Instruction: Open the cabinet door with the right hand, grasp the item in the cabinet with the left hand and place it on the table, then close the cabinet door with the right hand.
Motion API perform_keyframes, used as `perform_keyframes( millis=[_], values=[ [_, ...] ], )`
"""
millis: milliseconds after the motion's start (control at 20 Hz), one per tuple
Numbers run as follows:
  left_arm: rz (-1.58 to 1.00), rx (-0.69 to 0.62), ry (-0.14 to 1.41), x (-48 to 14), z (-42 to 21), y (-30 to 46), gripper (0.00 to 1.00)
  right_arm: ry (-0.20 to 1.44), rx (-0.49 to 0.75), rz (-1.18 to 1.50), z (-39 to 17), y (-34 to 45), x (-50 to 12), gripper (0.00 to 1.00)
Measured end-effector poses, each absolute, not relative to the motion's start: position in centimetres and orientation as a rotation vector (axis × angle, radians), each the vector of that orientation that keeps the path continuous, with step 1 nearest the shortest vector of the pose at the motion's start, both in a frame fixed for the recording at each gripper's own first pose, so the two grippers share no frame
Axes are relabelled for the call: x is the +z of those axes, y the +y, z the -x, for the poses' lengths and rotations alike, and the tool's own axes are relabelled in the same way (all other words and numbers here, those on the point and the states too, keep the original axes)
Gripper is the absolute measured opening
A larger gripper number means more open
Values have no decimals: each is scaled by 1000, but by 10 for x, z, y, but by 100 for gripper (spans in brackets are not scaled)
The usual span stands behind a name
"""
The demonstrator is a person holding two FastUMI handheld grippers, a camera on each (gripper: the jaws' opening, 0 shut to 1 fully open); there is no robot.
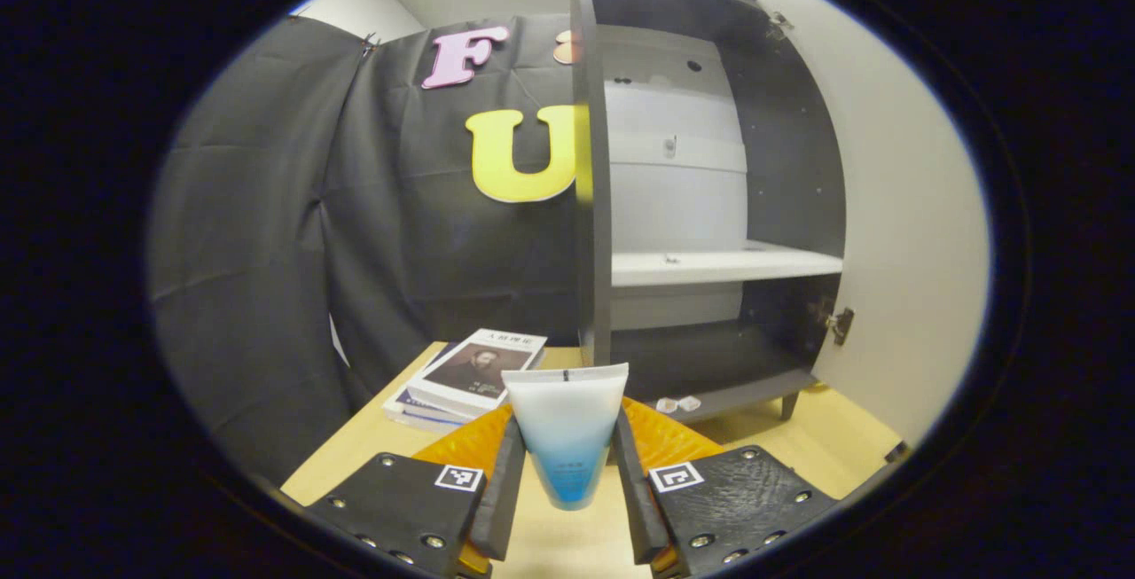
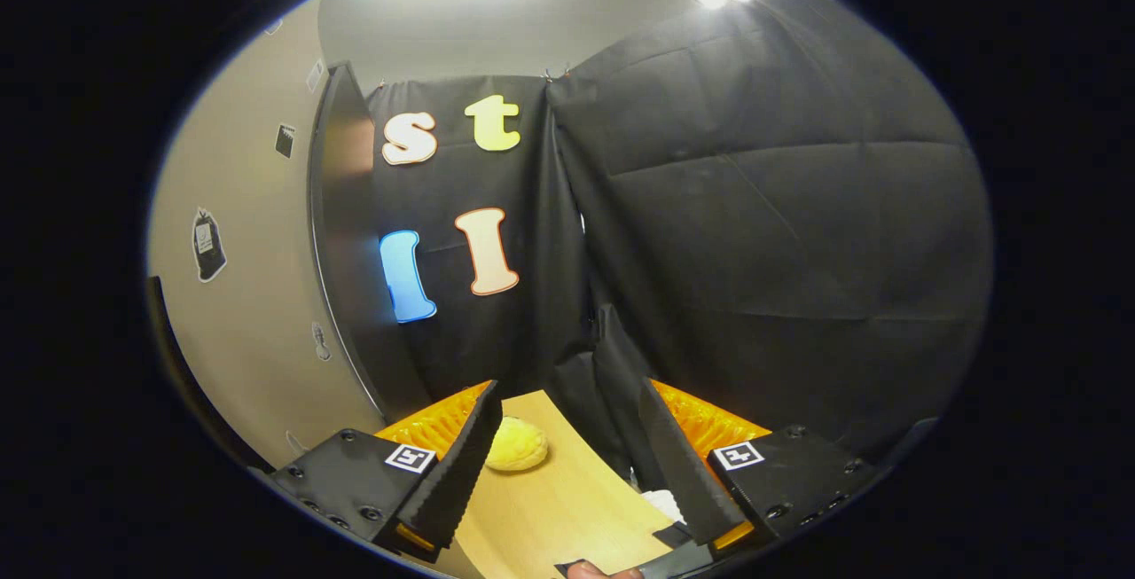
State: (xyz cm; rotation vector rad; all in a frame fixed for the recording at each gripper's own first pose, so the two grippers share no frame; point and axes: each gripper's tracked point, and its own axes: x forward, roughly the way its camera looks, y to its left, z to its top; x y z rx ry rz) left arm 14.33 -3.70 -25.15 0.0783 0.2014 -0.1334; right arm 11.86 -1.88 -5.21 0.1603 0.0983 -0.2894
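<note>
1. The worktop (image 1: 789, 437) is pale wood, seen in both the left gripper view and the right gripper view.
2. A dark cabinet (image 1: 709, 384) stands on it on short legs, door open; its white shelf (image 1: 723, 264) looks bare apart from a small unclear speck.
3. Two small pale bits (image 1: 677, 403) lie on the cabinet's bottom board.
4. A stack of books (image 1: 470, 375) lies left of the cabinet.
5. A yellow bun-like thing (image 2: 516, 450) sits on the worktop.

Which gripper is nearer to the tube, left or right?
Left. The left gripper is shut on the tube above the table. The right gripper is open, near the cabinet door.
</note>
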Motion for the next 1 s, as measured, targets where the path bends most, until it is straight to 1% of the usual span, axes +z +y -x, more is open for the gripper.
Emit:
perform_keyframes(
  millis=[150, 200, 250, 300, 350, 400, 450, 550, 600, 850, 900, 950, 1000],
  values=[
    [-102, -143, 208, -291, -131, -27, 54, 101, -286, -163, -109, -10, -57, 98],
    [-106, -147, 212, -303, -125, -25, 53, 108, -293, -149, -105, -11, -59, 92],
    [-106, -150, 219, -317, -120, -24, 53, 119, -301, -134, -101, -11, -62, 92],
    [-100, -145, 238, -333, -116, -23, 54, 129, -304, -121, -98, -10, -63, 92],
    [-88, -140, 253, -349, -110, -21, 53, 141, -304, -109, -96, -9, -64, 98],
    [-71, -136, 271, -364, -106, -22, 54, 150, -302, -94, -94, -8, -64, 98],
    [-58, -130, 286, -376, -102, -22, 54, 159, -306, -78, -92, -9, -65, 92],
    [-45, -124, 300, -395, -93, -24, 53, 187, -313, -54, -88, -9, -69, 92],
    [-43, -123, 305, -402, -90, -25, 54, 202, -307, -49, -87, -6, -70, 98],
    [-56, -136, 319, -432, -82, -31, 54, 210, -299, -35, -84, -3, -68, 98],
    [-60, -132, 325, -436, -81, -30, 53, 213, -298, -39, -83, -3, -69, 92],
    [-66, -134, 299, -430, -82, -32, 53, 216, -298, -39, -83, -3, -70, 98],
    [-75, -137, 309, -432, -81, -33, 54, 223, -299, -36, -82, -3, -71, 98]
  ],
)
